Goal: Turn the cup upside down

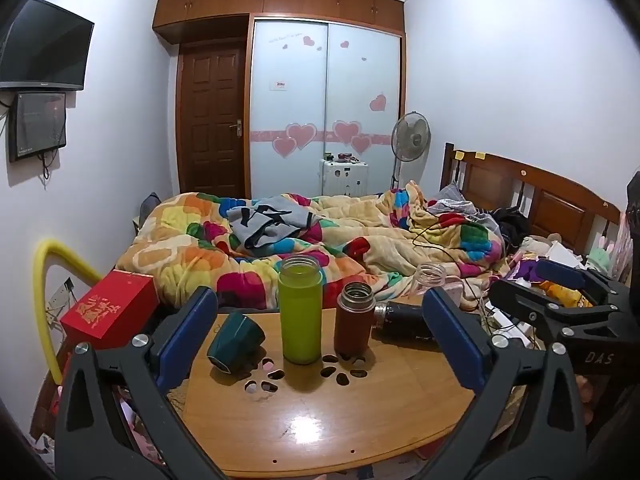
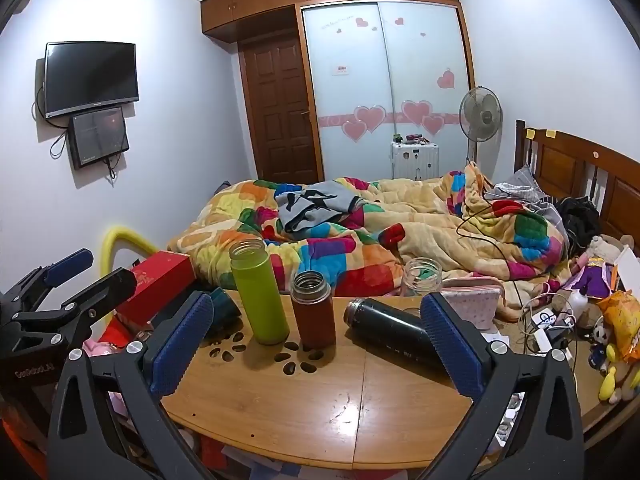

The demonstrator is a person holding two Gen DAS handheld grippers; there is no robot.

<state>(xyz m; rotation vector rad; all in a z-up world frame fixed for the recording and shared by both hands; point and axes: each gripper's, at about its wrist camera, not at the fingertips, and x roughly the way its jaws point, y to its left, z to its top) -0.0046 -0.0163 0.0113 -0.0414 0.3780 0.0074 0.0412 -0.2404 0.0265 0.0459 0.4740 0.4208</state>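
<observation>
Both tongs wide, holding nothing, above the tabletop [image 1: 320, 432].

I see the dark green cup [image 1: 234, 338] tipped on its side at the tabletop's far left, near my left tongs [image 1: 320, 344]; my right tongs [image 2: 318, 344] frame the green, brown and black bottles.

On the wooden table [image 2: 320, 408] stand two upright flasks — one green [image 2: 258, 294], one brown [image 2: 313, 310] — plus one black flask [image 2: 386, 330] lying down, one dark green cup [image 1: 235, 340] near the left edge, and one clear jar [image 2: 421, 276], possibly just behind the far edge.
</observation>
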